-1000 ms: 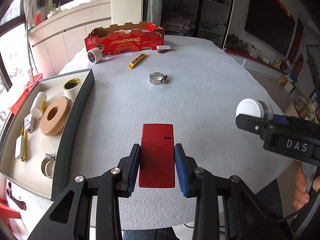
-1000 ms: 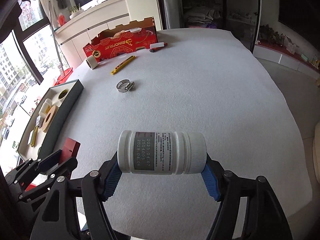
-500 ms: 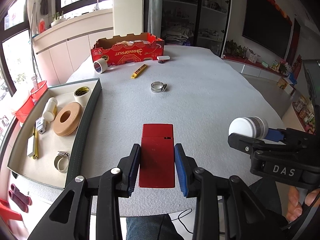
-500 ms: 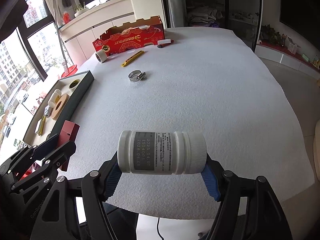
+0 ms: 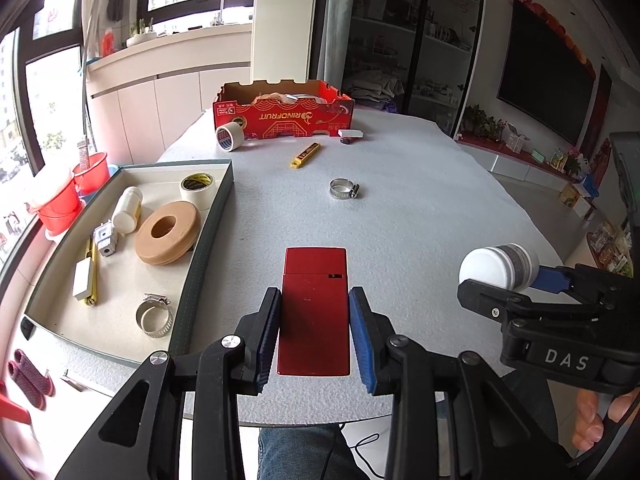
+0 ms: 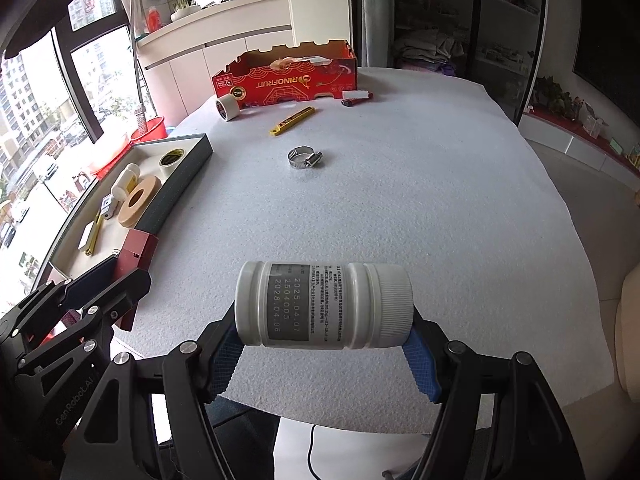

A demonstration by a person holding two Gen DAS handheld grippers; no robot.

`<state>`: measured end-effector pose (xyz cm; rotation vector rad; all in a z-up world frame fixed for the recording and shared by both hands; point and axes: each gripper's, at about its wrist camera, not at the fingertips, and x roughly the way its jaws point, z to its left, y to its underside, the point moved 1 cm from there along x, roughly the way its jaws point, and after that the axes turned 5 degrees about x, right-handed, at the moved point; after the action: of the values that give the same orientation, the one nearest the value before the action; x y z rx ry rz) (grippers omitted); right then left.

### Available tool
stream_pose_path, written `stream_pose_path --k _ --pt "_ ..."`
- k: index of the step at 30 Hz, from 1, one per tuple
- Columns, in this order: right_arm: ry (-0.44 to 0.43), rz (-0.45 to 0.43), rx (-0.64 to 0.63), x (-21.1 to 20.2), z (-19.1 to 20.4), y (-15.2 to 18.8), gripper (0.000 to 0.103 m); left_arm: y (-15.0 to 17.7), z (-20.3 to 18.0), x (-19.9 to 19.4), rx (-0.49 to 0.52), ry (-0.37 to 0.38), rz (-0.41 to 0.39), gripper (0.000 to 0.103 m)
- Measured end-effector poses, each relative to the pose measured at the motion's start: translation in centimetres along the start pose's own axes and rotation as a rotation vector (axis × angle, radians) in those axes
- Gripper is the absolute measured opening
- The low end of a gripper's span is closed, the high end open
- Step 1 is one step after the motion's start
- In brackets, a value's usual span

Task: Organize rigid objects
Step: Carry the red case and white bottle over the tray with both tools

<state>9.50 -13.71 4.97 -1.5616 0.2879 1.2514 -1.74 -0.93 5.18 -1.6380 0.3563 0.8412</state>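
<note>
A flat red box is held lengthwise above the table's near edge, with my left gripper shut on its two long sides. A white pill bottle with a grey label lies sideways in my right gripper, which is shut on its two ends. The bottle also shows at the right of the left wrist view, and the red box at the left of the right wrist view. A grey-walled tray on the left holds a tan ring, tape, a small white bottle, a hose clamp and other pieces.
On the white table lie a steel hose clamp, a yellow utility knife, a tape roll, a small white block and a red cardboard box at the far end. A person's legs show below the table's near edge.
Both grippers have drawn back from the table and risen a little with their loads, so the table and tray appear farther away. Neither grip has changed.
</note>
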Motion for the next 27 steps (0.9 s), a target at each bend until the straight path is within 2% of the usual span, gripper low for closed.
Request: stream_pose_path --k 5,10,21,27 --pt "-0.020 0.003 -0.051 0.2 2.3 -0.9 0.072 0.0 2.6 -0.8 -0.051 -0.040 -0.021 0.037" --pt "-0.049 -0.003 -0.118 0.3 5.0 -2.5 0.072 0.0 6.4 -1.3 -0.115 -0.110 -0.030 0.037" --pt "-0.165 -0.030 -0.258 1.1 13.4 -7.0 0.072 -1.0 14.4 -2.3 -0.214 -0.269 -0.057 0.037" --pt "-0.217 -0.013 -0.322 2.4 17.8 -8.6 0.072 -1.5 17.7 -1.6 -0.263 -0.342 -0.039 0.037"
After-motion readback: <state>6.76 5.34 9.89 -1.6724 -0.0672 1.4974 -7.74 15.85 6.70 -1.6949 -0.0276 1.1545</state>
